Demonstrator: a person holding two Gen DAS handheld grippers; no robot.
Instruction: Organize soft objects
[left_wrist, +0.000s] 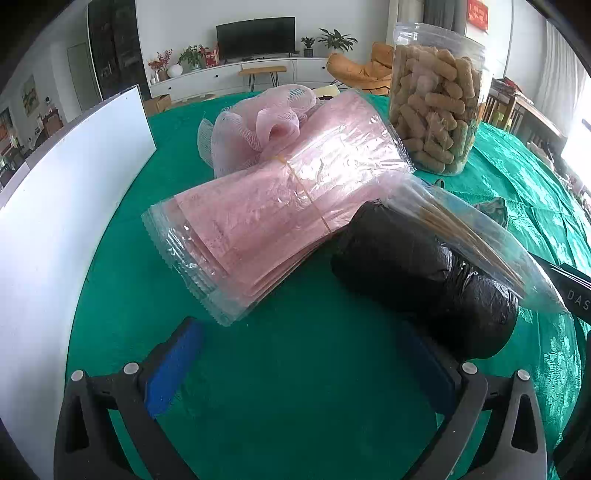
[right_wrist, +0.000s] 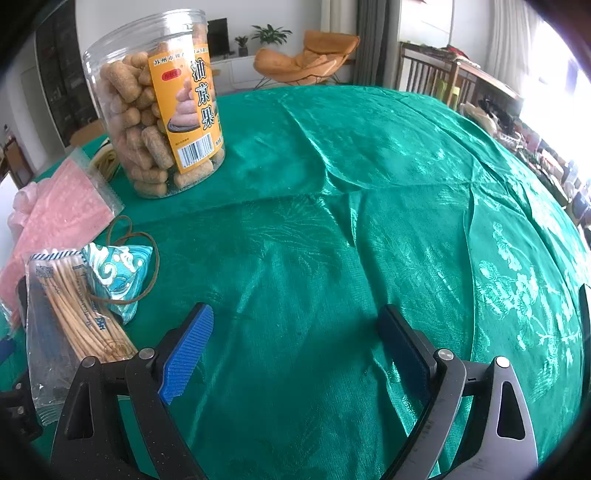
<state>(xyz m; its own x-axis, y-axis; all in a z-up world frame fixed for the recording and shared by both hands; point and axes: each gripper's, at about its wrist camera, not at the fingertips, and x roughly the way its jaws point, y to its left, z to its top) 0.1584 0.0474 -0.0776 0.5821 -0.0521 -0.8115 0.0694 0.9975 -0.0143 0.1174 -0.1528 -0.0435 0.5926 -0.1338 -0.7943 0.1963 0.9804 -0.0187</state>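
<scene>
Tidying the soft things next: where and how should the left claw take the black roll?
Probably across its near round end, jaws spanning the width from the near side. The roll lies sideways on the cloth; the swab bag covers its far top, so stay low.

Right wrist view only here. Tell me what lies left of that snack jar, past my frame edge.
Observer: A black roll lies under the clear bag of sticks, beside the left tool.
Operator: Report the left tool's state.
Observer: Open, nothing between its pads, only green tablecloth.
Operator: Describe the pink stuff fully.
Observer: A clear pack of pink sheets, with a pink mesh sponge behind it.
Operator: Say what borders it.
Observer: A white board stands on its left.
</scene>
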